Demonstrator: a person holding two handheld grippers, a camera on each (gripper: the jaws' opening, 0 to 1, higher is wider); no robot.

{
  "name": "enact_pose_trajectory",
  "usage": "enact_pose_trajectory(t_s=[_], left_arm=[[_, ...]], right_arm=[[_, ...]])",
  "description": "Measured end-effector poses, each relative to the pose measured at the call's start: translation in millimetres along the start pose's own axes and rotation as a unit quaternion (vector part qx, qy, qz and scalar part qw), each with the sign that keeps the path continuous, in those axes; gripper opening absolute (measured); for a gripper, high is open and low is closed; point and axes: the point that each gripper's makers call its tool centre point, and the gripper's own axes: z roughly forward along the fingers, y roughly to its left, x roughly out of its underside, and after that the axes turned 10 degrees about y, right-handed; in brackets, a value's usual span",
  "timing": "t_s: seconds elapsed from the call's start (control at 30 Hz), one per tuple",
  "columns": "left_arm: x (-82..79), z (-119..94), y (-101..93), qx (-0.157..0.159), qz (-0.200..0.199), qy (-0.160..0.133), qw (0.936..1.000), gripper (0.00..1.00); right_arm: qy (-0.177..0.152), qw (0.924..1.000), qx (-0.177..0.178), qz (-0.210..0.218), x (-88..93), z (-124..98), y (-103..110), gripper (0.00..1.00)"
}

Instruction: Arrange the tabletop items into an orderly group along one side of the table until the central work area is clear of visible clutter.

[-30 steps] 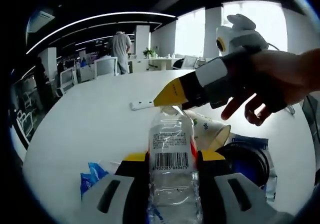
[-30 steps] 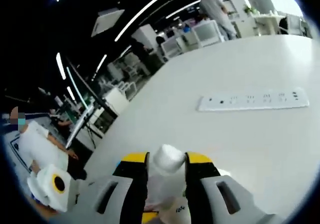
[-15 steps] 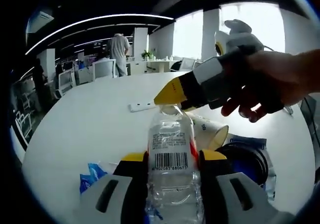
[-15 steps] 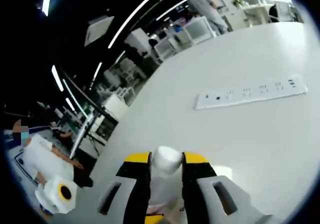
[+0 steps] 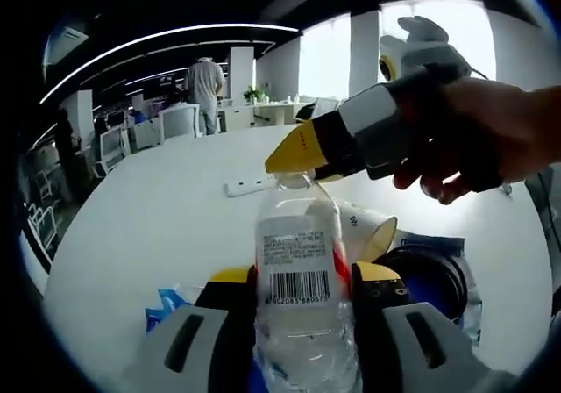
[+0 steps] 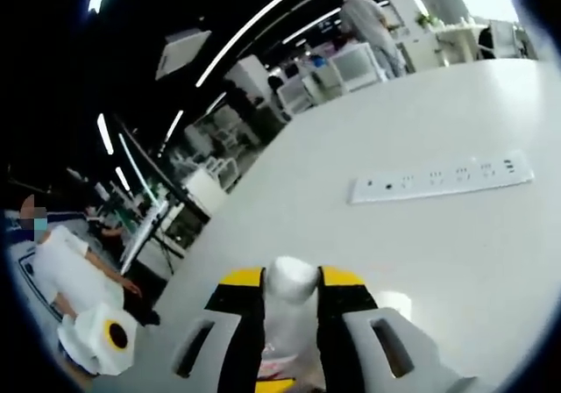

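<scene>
A clear plastic bottle (image 5: 295,246) with a barcode label stands upright between my left gripper's (image 5: 302,277) jaws, which are shut on its body. My right gripper (image 5: 307,152), held in a person's hand, comes in from the right, its yellow tips at the bottle's top. In the right gripper view my right gripper (image 6: 292,275) is shut on the bottle's white cap (image 6: 292,283). A paper cup (image 5: 366,228) lies on its side just right of the bottle. A blue wrapper (image 5: 160,310) lies to the bottle's left on the white table (image 5: 149,226).
A white power strip (image 5: 245,185) (image 6: 443,179) lies further out on the table. A dark round container on a blue and white packet (image 5: 431,281) sits to the right, beside the cup. Chairs, desks and standing people are beyond the table's far edge.
Both grippers keep their hold on the bottle and cap. The person's fingers have curled in around the right gripper. The views have shifted slightly.
</scene>
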Motion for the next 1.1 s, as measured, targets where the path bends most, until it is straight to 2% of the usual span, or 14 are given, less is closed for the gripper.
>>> enact_pose_trajectory(t_s=[0.27, 0.5, 0.67, 0.83, 1.03, 1.1], left_arm=[[2.1, -5, -1.0, -0.007, 0.008, 0.011, 0.9999, 0.42], [5.7, -9, -2.1, -0.009, 0.015, 0.022, 0.9996, 0.43], [6.7, -13, -2.6, -0.009, 0.010, 0.026, 0.9996, 0.45], [6.3, -15, -4.1, -0.010, 0.007, 0.027, 0.9995, 0.45], [6.1, -18, -2.7, -0.014, 0.000, 0.030, 0.9995, 0.45], [3.9, -20, -1.5, -0.013, -0.007, 0.028, 0.9995, 0.44]], right_arm=[[-0.013, 0.9997, 0.005, -0.022, -1.0, -7, 13, 0.17], [-0.019, 0.9981, 0.009, -0.058, -0.2, -12, 26, 0.17], [-0.016, 0.9972, 0.005, -0.072, 8.1, -14, 36, 0.17], [-0.027, 0.9968, 0.005, -0.076, 12.4, -19, 43, 0.17], [-0.029, 0.9914, 0.017, -0.126, 9.3, -23, 57, 0.17], [-0.035, 0.9876, 0.027, -0.151, 7.7, -25, 62, 0.17]])
